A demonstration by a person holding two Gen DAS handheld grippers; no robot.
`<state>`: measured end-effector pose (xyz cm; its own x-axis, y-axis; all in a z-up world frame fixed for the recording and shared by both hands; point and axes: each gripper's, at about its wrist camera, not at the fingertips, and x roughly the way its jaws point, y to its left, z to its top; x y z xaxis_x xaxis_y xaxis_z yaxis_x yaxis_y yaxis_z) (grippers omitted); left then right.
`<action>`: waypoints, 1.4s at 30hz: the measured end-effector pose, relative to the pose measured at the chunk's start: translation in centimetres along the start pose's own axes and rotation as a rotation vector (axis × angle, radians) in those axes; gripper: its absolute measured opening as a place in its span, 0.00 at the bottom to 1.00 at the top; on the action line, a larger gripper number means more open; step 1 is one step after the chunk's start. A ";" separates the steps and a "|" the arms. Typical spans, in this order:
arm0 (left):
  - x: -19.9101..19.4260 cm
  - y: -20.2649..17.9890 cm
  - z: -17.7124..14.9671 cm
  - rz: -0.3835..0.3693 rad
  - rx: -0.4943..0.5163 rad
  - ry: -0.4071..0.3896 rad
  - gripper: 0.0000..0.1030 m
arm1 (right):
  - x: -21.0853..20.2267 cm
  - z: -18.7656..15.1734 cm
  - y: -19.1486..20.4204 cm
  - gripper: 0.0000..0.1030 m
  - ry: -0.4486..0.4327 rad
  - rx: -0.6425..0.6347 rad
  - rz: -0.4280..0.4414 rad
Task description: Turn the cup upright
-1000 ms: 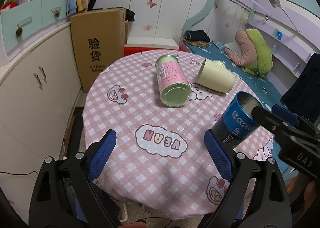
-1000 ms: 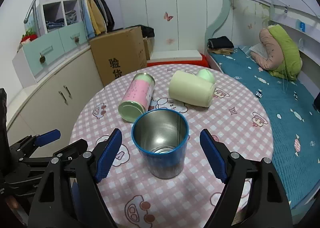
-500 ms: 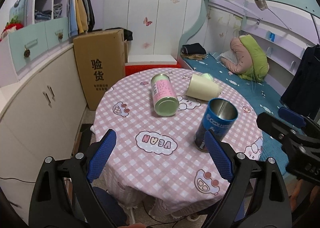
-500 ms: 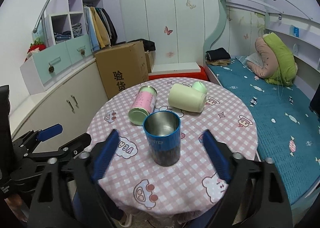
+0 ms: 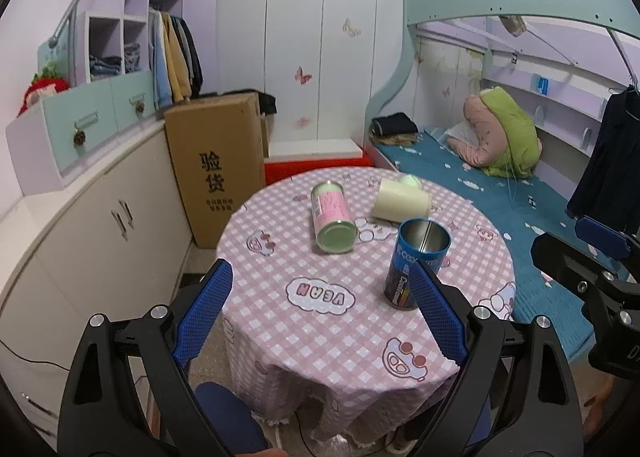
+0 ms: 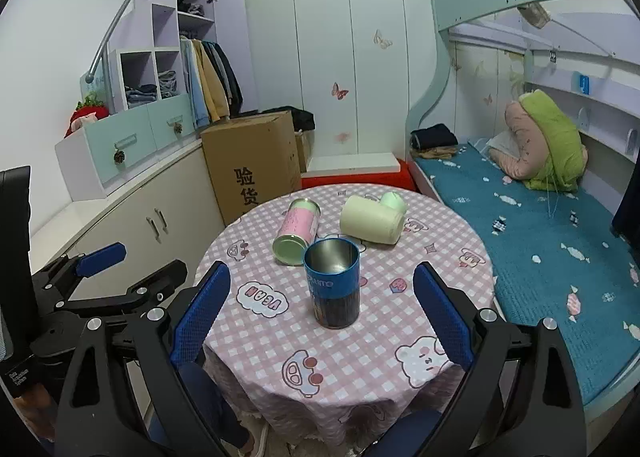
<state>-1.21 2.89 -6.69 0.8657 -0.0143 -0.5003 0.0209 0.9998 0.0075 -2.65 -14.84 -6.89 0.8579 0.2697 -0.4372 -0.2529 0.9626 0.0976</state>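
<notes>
A blue metal cup (image 5: 416, 263) stands upright with its mouth up on the round table's pink checked cloth (image 5: 320, 337); it also shows in the right wrist view (image 6: 334, 283). My left gripper (image 5: 320, 313) is open and empty, held back off the table's near edge. My right gripper (image 6: 320, 315) is open and empty, also pulled back, with the cup apart from it and centred between its fingers.
A pink tin (image 6: 296, 231) and a pale yellow cup (image 6: 372, 219) lie on their sides behind the blue cup. A cardboard box (image 6: 252, 165) and white cabinets (image 6: 132, 229) stand left. A bunk bed (image 6: 540, 217) is right. A blue chair seat (image 5: 224, 421) sits below.
The blue cup went from tilted in the right gripper's reach to standing free on the table. Both grippers have pulled back and up, away from the table.
</notes>
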 end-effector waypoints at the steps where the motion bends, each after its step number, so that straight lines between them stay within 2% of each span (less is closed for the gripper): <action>1: -0.5 -0.1 0.1 0.001 -0.001 -0.012 0.88 | -0.6 0.1 0.1 0.87 -0.012 -0.001 0.001; 2: -0.8 -0.1 0.2 0.002 -0.004 -0.023 0.89 | -0.9 0.0 0.2 0.87 -0.020 -0.002 -0.001; 4: -1.6 -0.1 0.4 0.008 -0.013 -0.054 0.90 | -1.4 0.1 0.2 0.93 -0.031 -0.006 -0.006; 8: -3.2 -0.3 0.7 0.039 -0.012 -0.120 0.90 | -2.7 0.2 0.5 0.93 -0.066 -0.018 -0.005; 13: -3.9 -0.7 0.7 0.047 -0.007 -0.159 0.92 | -3.2 0.0 0.4 0.93 -0.086 -0.024 -0.020; 42: -1.9 -1.5 0.7 0.029 0.016 -0.129 0.92 | -0.8 -0.3 -0.3 0.93 -0.047 -0.002 -0.015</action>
<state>-2.51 1.40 -5.13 0.9231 0.0117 -0.3844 0.0017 0.9994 0.0346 -3.40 -15.33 -6.84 0.8816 0.2562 -0.3964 -0.2405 0.9665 0.0897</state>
